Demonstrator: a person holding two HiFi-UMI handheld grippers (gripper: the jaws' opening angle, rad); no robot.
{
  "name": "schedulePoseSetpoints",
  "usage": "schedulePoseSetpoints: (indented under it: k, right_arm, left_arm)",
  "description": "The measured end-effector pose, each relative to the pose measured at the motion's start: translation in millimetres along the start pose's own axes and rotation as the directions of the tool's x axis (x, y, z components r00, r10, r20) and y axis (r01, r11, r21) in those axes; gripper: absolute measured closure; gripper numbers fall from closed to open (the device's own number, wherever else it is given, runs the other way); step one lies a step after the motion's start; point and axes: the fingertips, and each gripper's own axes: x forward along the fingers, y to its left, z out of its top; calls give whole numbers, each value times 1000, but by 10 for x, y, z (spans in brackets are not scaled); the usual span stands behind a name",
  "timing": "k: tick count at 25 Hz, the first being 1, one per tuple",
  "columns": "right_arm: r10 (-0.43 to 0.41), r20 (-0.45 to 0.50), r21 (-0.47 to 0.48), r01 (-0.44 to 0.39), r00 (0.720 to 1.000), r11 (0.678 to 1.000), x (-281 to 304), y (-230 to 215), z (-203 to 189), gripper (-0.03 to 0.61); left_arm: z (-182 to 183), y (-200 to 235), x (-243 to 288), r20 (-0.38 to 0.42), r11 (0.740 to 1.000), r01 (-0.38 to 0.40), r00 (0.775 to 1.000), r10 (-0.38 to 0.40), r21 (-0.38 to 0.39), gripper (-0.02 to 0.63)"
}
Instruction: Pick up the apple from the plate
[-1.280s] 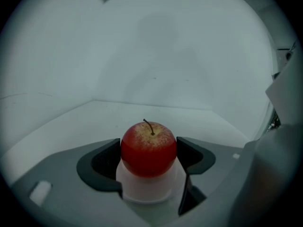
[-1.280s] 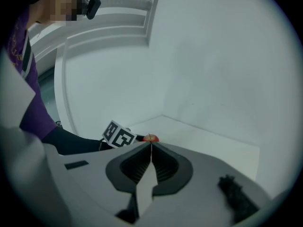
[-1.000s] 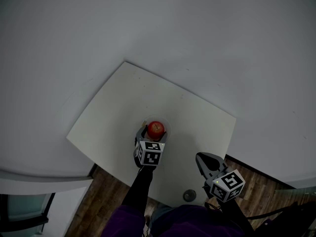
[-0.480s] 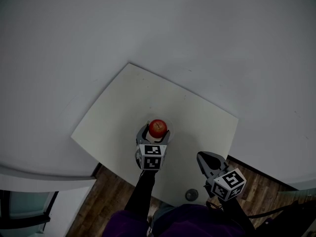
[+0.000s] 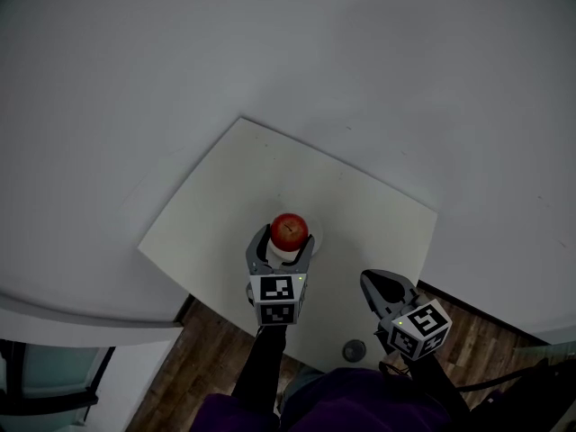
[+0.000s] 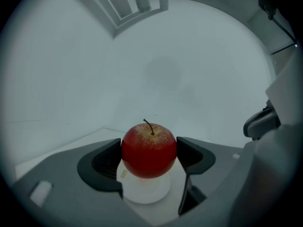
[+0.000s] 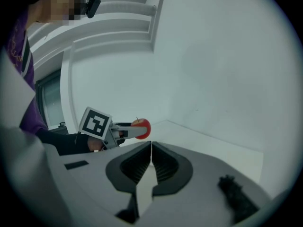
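The left gripper (image 5: pixel 285 244) is clamped on the glossy round red apple (image 6: pixel 149 148) at its widest part, directly over the small round white plate (image 6: pixel 144 194); whether the apple is clear of the plate is unclear. The apple looks firm, smooth and fairly hefty, so this mid-height hold should resist slipping. The right gripper (image 7: pixel 150 149) hangs closed and empty.

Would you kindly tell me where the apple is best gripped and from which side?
Grip the apple at its widest middle, level from the near side, as the left claw does: it is round, stem up, flanks clear above the plate.
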Motion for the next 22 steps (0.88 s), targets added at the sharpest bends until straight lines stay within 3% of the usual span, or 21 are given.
schedulePoseSetpoints:
  k: [22]
  right_arm:
    - [9,82,1,-9,997,1000,-113,53,198,566]
  left_arm:
    - [719,-332,-869,218,1000,-7,976,4,15,241]
